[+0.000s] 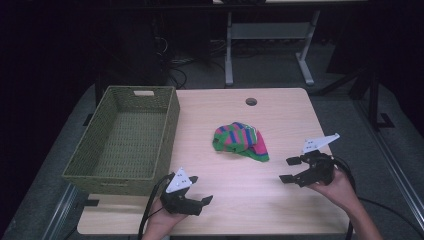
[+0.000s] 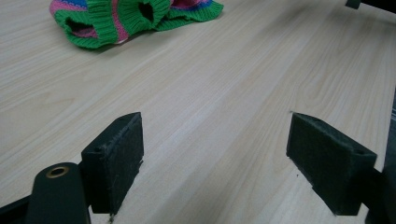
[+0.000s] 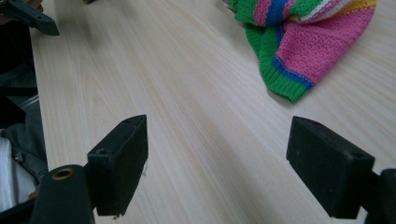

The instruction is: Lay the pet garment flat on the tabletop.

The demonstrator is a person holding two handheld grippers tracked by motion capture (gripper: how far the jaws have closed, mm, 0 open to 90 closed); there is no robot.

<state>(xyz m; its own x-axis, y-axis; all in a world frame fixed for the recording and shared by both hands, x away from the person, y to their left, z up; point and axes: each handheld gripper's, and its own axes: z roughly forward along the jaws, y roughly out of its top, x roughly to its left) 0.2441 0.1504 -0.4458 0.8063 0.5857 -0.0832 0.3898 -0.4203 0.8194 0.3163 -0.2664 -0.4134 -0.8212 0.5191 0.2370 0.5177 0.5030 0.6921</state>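
Knit [image 1: 240, 142]: crumpled striped garment, green, pink and blue, lying mid-table, right of the basket [image 1: 125, 140].
Basket: woven, green, at the table's left side, nothing visible inside.
Left gripper [image 1: 192, 195]: near edge, jaws apart, nothing between them, well short of the knit.
Right gripper [image 1: 295, 169]: near right, jaws apart, holding nothing, close to the knit's right hem.
Handling: likely soft, light and floppy; it should sag and drape when lifted.
Hold: the ribbed green hem [image 3: 280, 81] looks thickest; pinching a bunched fold there seems safest.
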